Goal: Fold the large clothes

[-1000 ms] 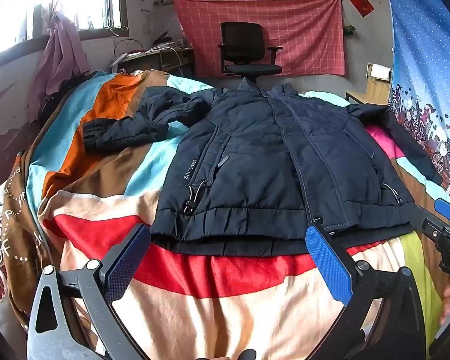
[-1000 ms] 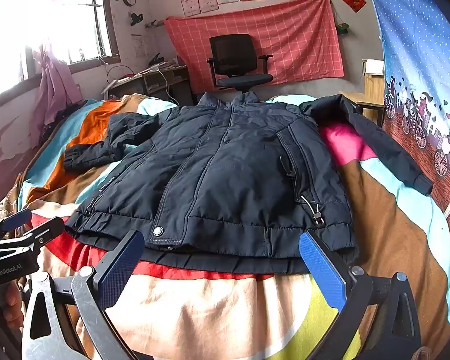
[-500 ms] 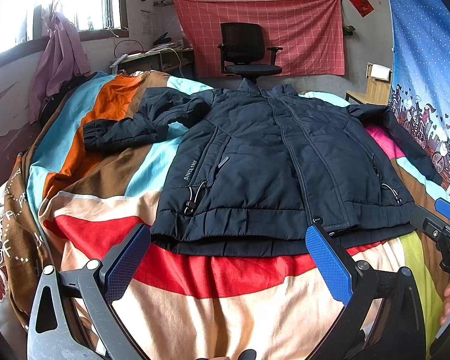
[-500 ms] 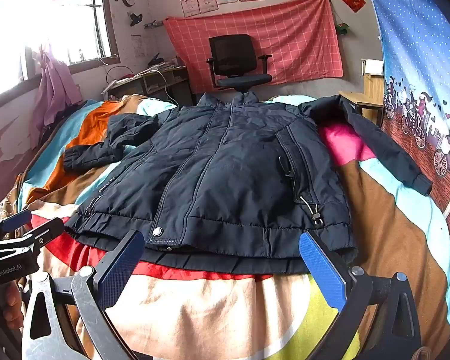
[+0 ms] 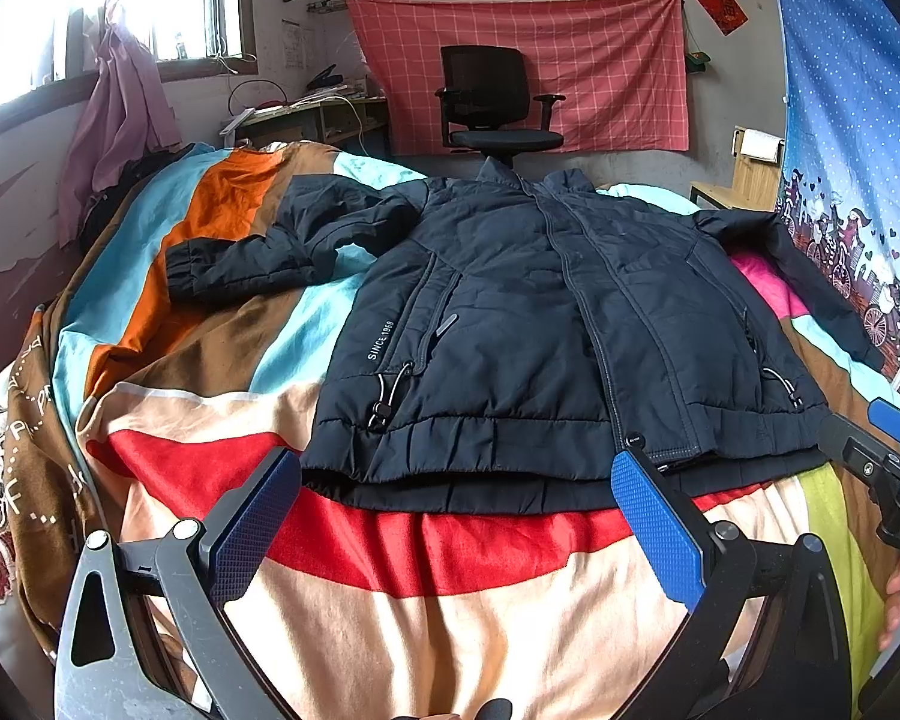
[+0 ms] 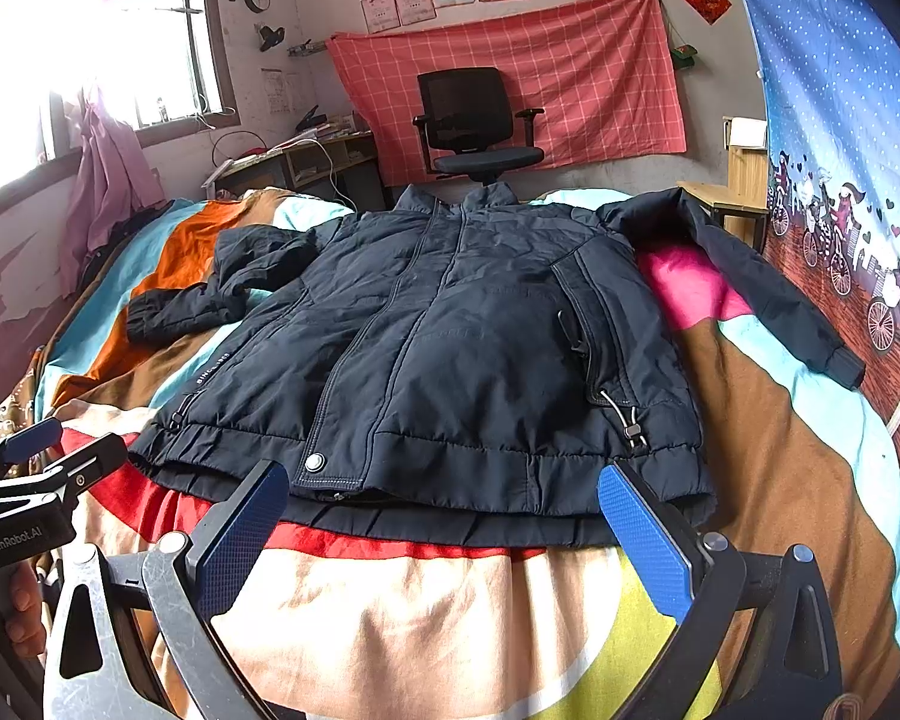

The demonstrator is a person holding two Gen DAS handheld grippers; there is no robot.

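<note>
Left wrist view: left gripper [image 5: 456, 531] jaws spread wide, holding nothing, just short of the hem of the dark jacket [image 5: 546, 324] (front up, flat on the striped bedspread [image 5: 426, 612]). Right gripper [image 6: 444, 534] likewise spread, clear of the hem.

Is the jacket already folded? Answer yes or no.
No, the jacket lies flat on the bedspread with both sleeves spread out.

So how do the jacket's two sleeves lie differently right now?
The left sleeve is bent and bunched, its cuff on the orange stripe; the right sleeve runs nearly straight toward the patterned curtain. Both are dark navy, unfolded, lying on the striped blanket.
</note>
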